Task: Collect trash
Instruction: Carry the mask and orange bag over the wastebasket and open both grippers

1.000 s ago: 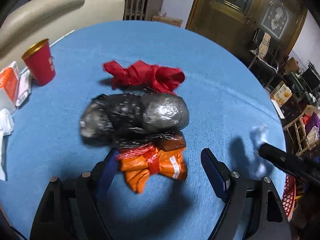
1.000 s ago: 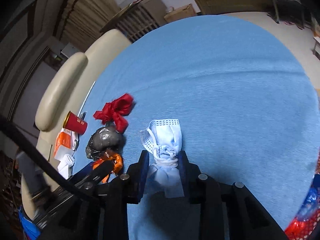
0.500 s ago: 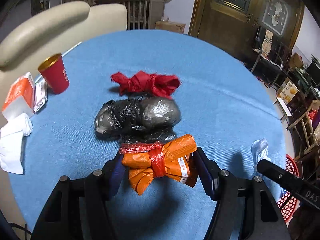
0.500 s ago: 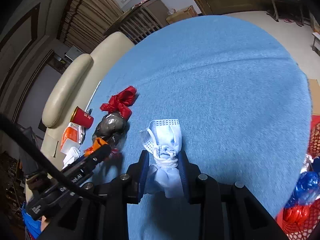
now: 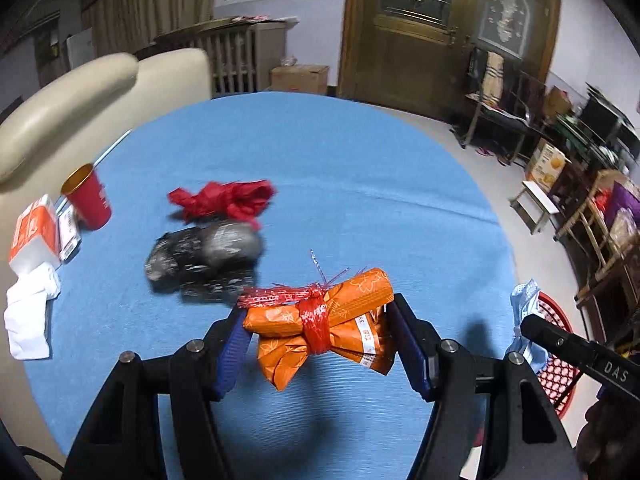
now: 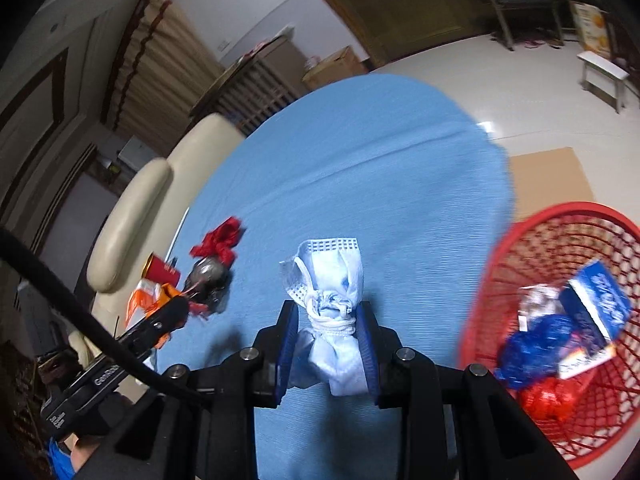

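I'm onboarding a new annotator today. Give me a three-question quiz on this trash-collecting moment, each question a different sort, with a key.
1. True or false: the left gripper is shut on the orange packet.
2. What does the right gripper hold? A) red cup B) blue mask C) black bag
3. Fill in: the red basket stands on the ____, beside the table.

Key: 1 true; 2 B, the mask; 3 floor.
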A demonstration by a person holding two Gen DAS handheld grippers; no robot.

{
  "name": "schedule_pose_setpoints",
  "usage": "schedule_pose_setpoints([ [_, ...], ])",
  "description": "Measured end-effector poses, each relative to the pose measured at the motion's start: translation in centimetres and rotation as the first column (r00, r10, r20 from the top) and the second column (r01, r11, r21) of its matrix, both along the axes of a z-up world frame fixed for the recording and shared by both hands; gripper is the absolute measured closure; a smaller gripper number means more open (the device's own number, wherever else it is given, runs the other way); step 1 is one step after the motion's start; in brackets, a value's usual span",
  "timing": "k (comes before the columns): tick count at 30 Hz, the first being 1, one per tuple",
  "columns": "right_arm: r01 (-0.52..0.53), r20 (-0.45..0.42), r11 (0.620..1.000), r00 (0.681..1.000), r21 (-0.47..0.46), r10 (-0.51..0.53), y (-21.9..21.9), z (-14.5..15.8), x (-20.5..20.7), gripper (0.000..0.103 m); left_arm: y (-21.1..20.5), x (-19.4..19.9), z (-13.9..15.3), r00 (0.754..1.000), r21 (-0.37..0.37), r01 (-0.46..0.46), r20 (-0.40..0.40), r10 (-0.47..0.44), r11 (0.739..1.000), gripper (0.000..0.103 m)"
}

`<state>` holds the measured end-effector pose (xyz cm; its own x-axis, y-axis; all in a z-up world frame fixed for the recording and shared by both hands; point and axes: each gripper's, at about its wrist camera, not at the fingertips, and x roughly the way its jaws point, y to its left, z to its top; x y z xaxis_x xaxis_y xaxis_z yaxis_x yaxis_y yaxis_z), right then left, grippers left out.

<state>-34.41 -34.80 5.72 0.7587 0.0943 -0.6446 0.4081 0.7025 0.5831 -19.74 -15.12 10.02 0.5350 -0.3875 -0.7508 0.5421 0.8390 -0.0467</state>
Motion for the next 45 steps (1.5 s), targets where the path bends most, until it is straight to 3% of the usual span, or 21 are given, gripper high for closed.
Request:
schedule_pose_setpoints([
  [8,0.193,-0.026,0.981,0.981,0.002,-0.192,-6.0,-1.4,-7.5,0.071,-5.5,-4.5,0.5,0.987,-0.011,0.161,-0.001,-0.161,0.987,0.035],
  [15,0.318,-0.074,0.948,0.945,-0.026,-0.319,-9.9,-2.5,-12.9,0.071,-10.9,-9.1,0.8,0.941,-0.03,0.338,0.001,-0.339,0.941,0.035],
  [20,0.319,-0.151,0.947,0.935,-0.034,-0.32,-11.0,-3.7,-13.8,0.067,-13.6,-11.1,0.3,0.911,-0.017,0.412,-0.011,-0.412,0.911,0.035],
  [23,0.339,-0.199,0.94,0.919,-0.041,-0.34,-11.5,-4.5,-14.2,0.017,-14.5,-11.6,0.0,0.901,-0.015,0.433,-0.024,-0.433,0.901,0.035],
  [34,0.437,-0.111,0.895,0.888,-0.092,-0.446,-12.0,-2.0,-17.0,0.017,-17.3,-13.0,-1.6,0.87,-0.007,0.489,-0.069,-0.489,0.872,0.035],
  [38,0.49,-0.071,0.867,0.865,-0.092,-0.496,-12.6,-0.6,-18.6,0.017,-18.7,-13.9,-1.8,0.836,-0.031,0.541,-0.094,-0.541,0.841,0.034],
  [40,0.504,-0.063,0.859,0.858,-0.09,-0.51,-13.0,-0.4,-18.8,0.017,-19.5,-14.2,-2.1,0.816,-0.023,0.566,-0.126,-0.564,0.824,0.023],
  [45,0.512,-0.064,0.854,0.853,-0.095,-0.518,-13.0,-0.1,-19.3,0.017,-18.8,-13.6,-2.5,0.807,-0.041,0.569,-0.168,-0.567,0.821,0.021],
])
